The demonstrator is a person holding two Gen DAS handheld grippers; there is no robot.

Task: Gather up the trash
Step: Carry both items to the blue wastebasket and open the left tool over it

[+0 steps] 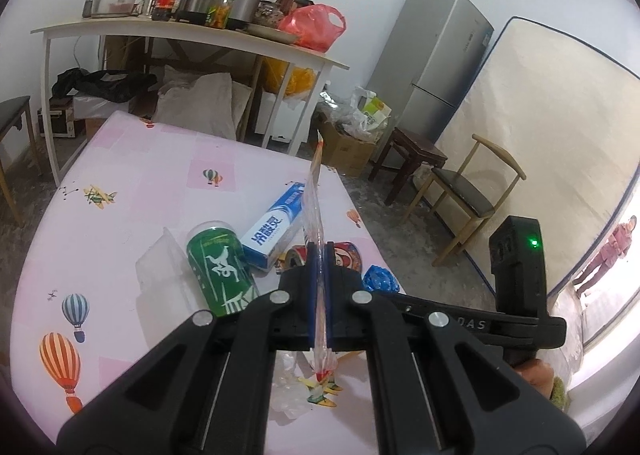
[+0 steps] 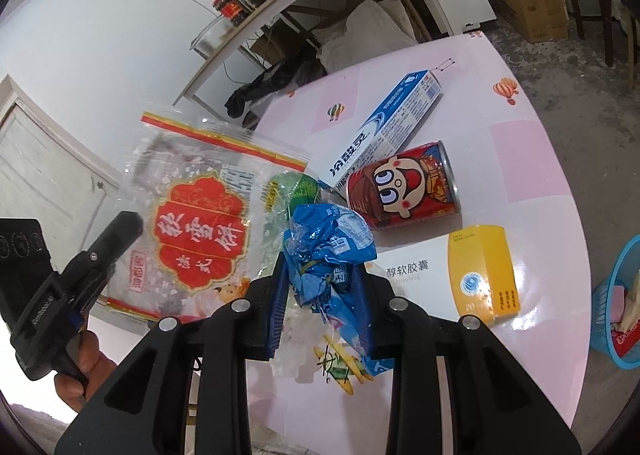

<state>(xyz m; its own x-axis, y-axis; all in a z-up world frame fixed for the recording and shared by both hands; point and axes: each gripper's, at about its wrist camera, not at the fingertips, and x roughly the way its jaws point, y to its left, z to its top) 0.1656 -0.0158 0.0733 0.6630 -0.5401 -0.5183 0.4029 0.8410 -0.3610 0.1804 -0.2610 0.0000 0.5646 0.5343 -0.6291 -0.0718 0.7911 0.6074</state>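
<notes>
My left gripper (image 1: pixel 320 255) is shut on a clear snack bag (image 1: pixel 314 191), seen edge-on and standing up between the pads. In the right wrist view the same bag (image 2: pixel 192 223) shows its red label, held above the table's left edge by the left gripper (image 2: pixel 126 225). My right gripper (image 2: pixel 320 271) is shut on a crumpled blue wrapper (image 2: pixel 328 243), lifted off the pink tablecloth (image 2: pixel 540 159). On the table lie a green can (image 1: pixel 222 267), a blue toothpaste box (image 2: pixel 380 131), a red cartoon can (image 2: pixel 404 187) and a yellow box (image 2: pixel 484 271).
A blue mesh basket (image 2: pixel 600 311) holding scraps stands off the table's right edge. A clear plastic tray (image 1: pixel 160 271) lies left of the green can. A white shelf table (image 1: pixel 180 35) with jars and a cooker, a fridge (image 1: pixel 432 67) and a chair (image 1: pixel 464 195) stand beyond.
</notes>
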